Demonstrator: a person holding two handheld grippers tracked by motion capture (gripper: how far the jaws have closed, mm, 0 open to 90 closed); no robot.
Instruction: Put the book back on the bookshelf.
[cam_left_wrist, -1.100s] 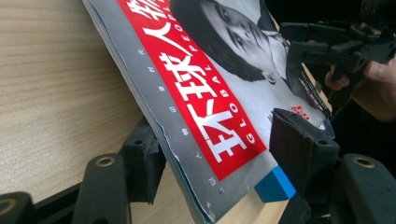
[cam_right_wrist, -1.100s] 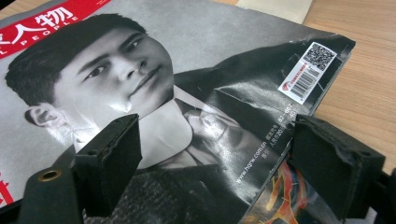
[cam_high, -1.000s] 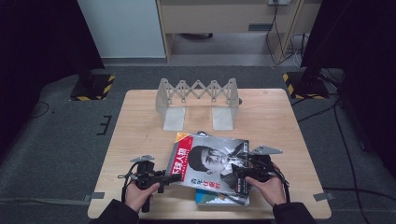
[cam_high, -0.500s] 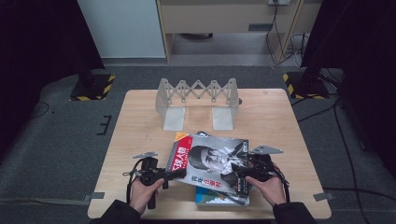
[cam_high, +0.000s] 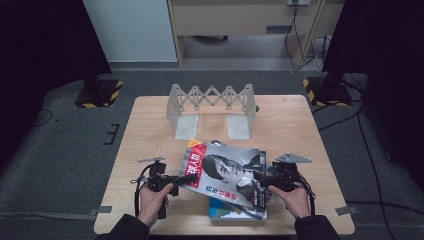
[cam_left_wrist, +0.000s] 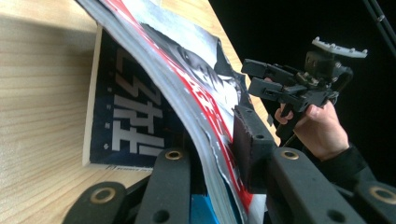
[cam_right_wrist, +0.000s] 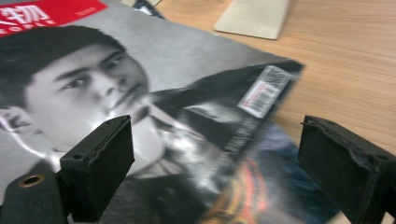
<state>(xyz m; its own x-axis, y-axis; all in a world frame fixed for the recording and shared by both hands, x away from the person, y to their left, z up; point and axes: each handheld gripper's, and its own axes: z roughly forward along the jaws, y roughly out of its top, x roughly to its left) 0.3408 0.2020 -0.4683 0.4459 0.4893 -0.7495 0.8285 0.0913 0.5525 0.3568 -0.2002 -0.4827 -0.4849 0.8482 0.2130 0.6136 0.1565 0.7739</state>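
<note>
A magazine (cam_high: 225, 175) with a red masthead and a grey portrait cover lies askew on other books near the table's front edge. My left gripper (cam_high: 176, 179) has just been closing and is shut on the magazine's (cam_left_wrist: 187, 70) left edge, which is raised off a dark book (cam_left_wrist: 126, 121). In the left gripper view, the pages are pinched in my left gripper (cam_left_wrist: 212, 154). My right gripper (cam_high: 265, 181) sits at the magazine's right corner. Its jaws have just been opening. In its own view my right gripper (cam_right_wrist: 219, 158) stands wide open above the cover (cam_right_wrist: 163, 79), with nothing gripped.
A grey expanding rack (cam_high: 212, 107) stands at the back of the wooden table (cam_high: 150, 130); one of its feet (cam_right_wrist: 254, 18) lies beyond the magazine. A blue book (cam_high: 227, 210) pokes out under the stack at the front edge. Dark floor surrounds the table.
My left gripper has shifted slightly right to the magazine's left edge and closed on it. The right hand has stayed in place.
</note>
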